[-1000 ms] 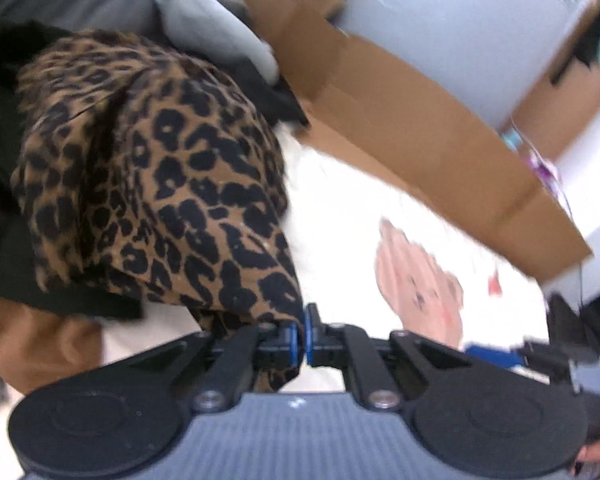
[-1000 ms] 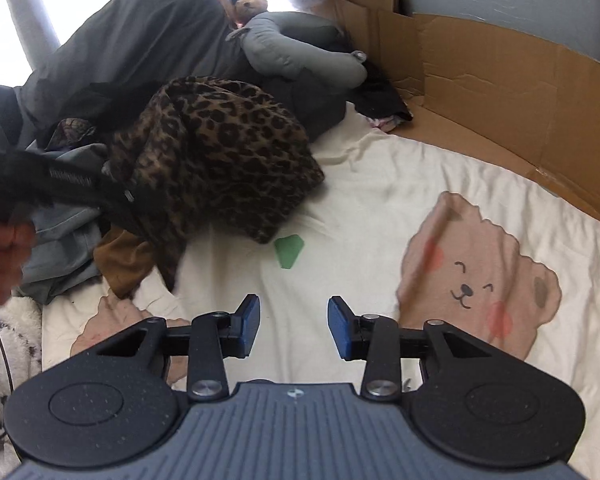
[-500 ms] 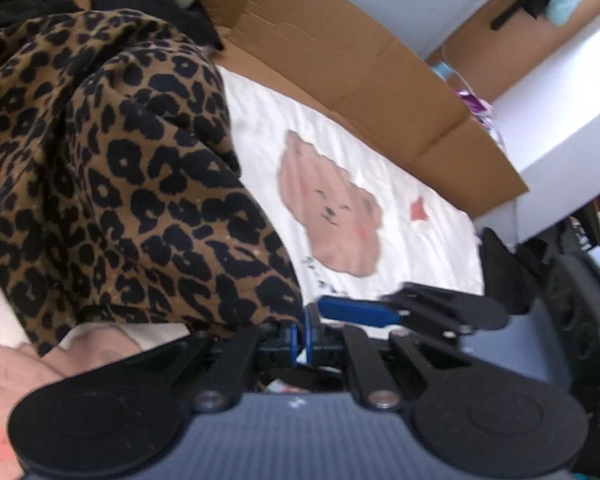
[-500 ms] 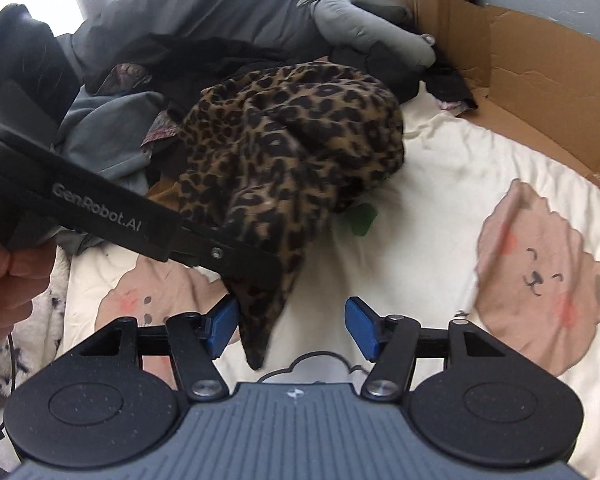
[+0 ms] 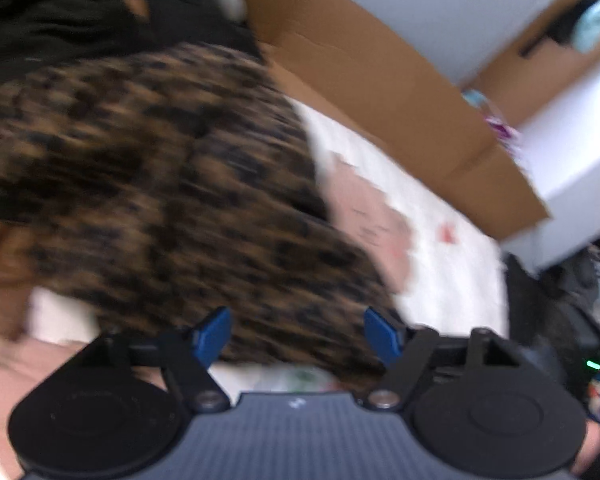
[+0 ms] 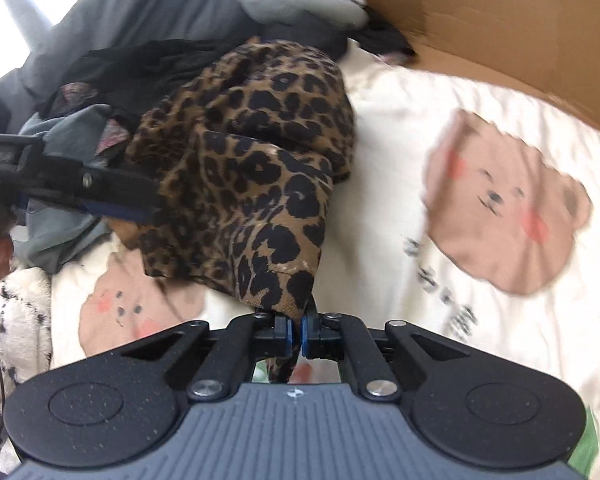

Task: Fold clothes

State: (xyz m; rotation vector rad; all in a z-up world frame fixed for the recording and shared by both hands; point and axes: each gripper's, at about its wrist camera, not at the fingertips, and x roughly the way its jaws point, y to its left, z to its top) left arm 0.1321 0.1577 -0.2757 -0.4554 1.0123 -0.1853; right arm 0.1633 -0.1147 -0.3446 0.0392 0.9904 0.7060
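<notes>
— Bedding first: white bear-print sheet (image 6: 400,128), cardboard (image 6: 500,28) standing along its far edge, a heap of dark and grey clothes (image 6: 112,80) at the far left. Where was the garment?

— Leopard-print garment (image 6: 252,168) lay bunched on the sheet, against the heap, one low corner drawn toward the right wrist camera.

— Grippers?

— Right gripper (image 6: 296,330) had its blue pads clamped together on that corner, cloth pinched between them and a tail hanging below. Left gripper (image 5: 296,332) had its jaws opening; fabric sat between the pads, but blur hid any contact, and nothing looked pressed.

— How would it handle?

— Judged thin, light and limp: it draped in soft creases and would sag from any single hold. Likely slippery enough to pull out of a shallow pinch.

— Best hold?

— Probably a hemmed edge or corner, well apart from the right gripper's corner, so the piece could be spread flat before folding.
</notes>
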